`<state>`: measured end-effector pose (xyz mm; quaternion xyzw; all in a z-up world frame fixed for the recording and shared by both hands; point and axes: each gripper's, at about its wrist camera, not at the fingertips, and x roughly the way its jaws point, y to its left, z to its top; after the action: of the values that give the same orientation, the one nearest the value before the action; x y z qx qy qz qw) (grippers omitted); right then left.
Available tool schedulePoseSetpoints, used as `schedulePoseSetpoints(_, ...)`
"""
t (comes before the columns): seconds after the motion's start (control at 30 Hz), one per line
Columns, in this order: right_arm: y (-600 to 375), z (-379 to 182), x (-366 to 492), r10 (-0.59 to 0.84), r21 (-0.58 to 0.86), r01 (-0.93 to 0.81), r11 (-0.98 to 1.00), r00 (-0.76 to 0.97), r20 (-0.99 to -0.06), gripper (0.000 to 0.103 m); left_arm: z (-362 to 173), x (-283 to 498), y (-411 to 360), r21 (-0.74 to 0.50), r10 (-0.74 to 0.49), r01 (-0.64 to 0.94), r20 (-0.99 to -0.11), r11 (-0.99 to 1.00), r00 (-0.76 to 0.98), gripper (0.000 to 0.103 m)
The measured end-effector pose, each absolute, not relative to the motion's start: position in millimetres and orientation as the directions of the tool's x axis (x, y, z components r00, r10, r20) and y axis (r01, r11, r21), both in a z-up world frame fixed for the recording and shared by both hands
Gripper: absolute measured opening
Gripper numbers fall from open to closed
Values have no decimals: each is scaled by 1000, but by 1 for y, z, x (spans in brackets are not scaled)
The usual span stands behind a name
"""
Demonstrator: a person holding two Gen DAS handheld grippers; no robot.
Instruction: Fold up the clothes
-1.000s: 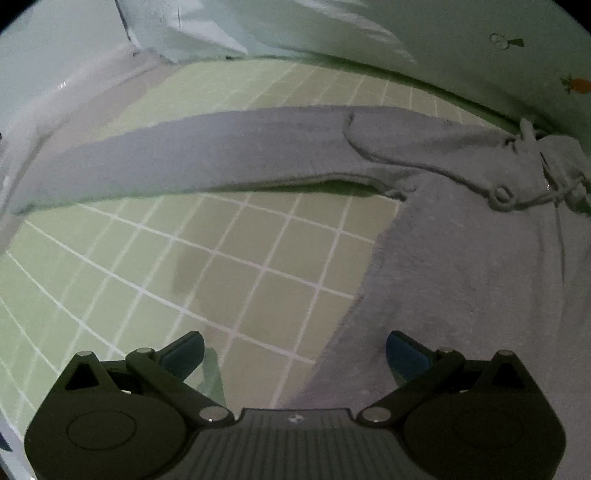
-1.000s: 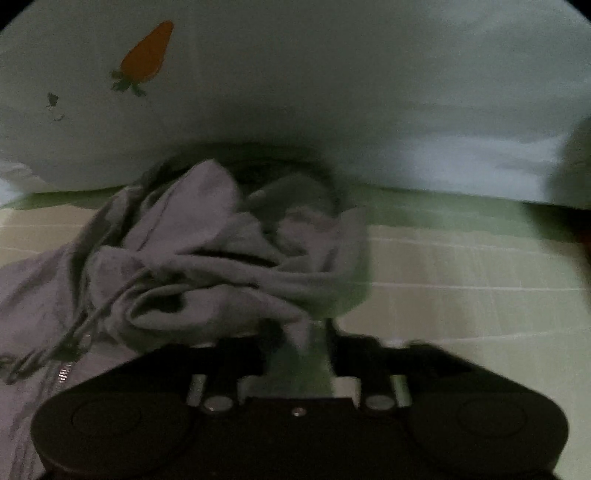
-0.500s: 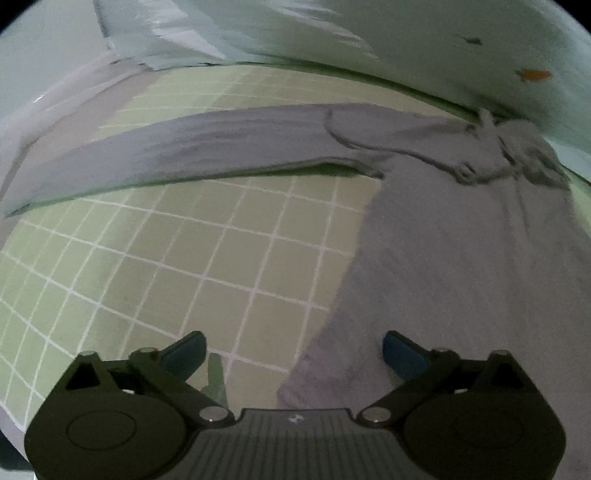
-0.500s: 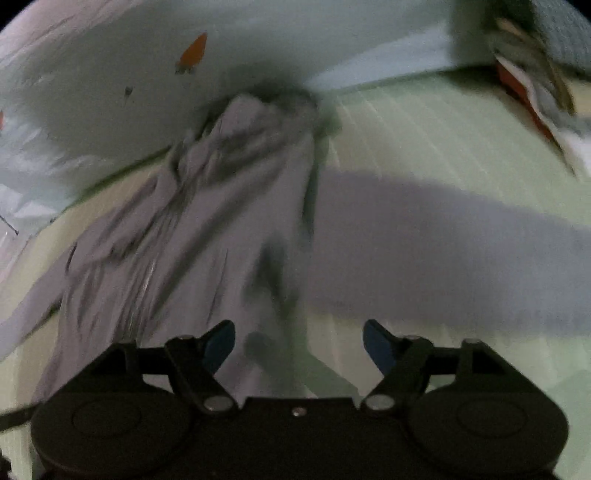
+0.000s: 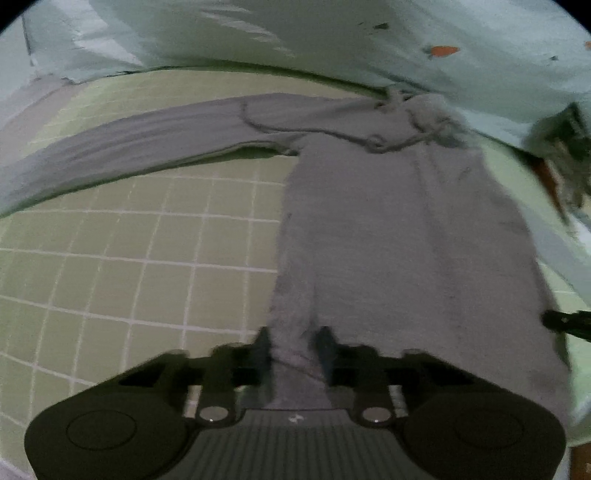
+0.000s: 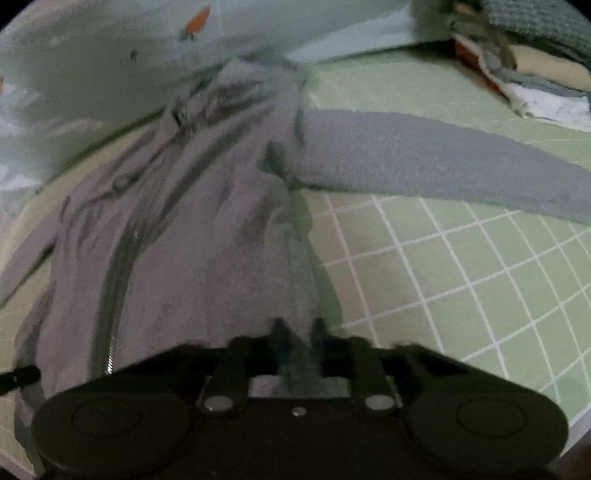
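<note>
hoodie [image 5: 406, 229] on bedsheet [image 5: 129, 266] | pillow [image 5: 332, 33] behind — clothes pile [image 6: 535, 55] right

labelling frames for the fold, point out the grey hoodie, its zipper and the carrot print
grey hoodie [image 5: 406, 236], left wrist view, middle of the body
zipper [image 6: 114, 280], right wrist view, midway down the front
carrot print [image 6: 197, 20], right wrist view, orange body

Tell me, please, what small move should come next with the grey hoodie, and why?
Probably lift both bottom corners a little and carry the hem toward the hood. The left claw and right claw have just closed on the hem of the grey hoodie, which lies flat on the green checked sheet, sleeves spread.
</note>
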<state>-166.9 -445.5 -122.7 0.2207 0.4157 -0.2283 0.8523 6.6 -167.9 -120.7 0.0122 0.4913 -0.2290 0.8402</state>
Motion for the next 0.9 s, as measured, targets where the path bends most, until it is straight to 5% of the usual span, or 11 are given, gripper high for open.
schedulePoseSetpoints(0.27,-450,-97,-194,-282,180,625,760,566,-774,9,-99,-28,-155,-326,-465,384,-808,864,362,15)
schedulePoseSetpoints(0.37,-456,-108,-195,-261,147,617,773,521,-813,11,-109,-36,-159,-253,-373,333,-850,909,373,26)
schedulePoseSetpoints(0.47,-453,-112,-192,-272,69,581,811,478,-835,28,-100,-44,-160,-222,-338,308,-852,925,400,45)
schedulePoseSetpoints(0.5,-451,-109,-192,-283,48,568,822,480,-830,39,-96,-48,-158,-210,-328,301,-847,930,420,63)
schedulePoseSetpoints(0.53,-448,-107,-191,-294,28,555,832,483,-825,44,-91,-52,-156,-199,-317,293,-840,935,441,71)
schedulePoseSetpoints(0.63,-440,-99,-185,-294,4,502,865,512,-807,62,-81,-65,-140,-207,-289,213,-813,955,506,79)
schedulePoseSetpoints(0.7,-436,-97,-180,-260,43,472,881,557,-789,85,-78,-73,-127,-227,-277,159,-795,961,540,86)
schedulePoseSetpoints(0.73,-434,-97,-176,-244,64,465,883,572,-783,88,-77,-76,-122,-227,-266,139,-792,964,549,93)
schedulePoseSetpoints(0.9,-408,-95,-155,-196,82,409,909,592,-782,103,-71,-74,-96,-139,-156,74,-796,988,585,95)
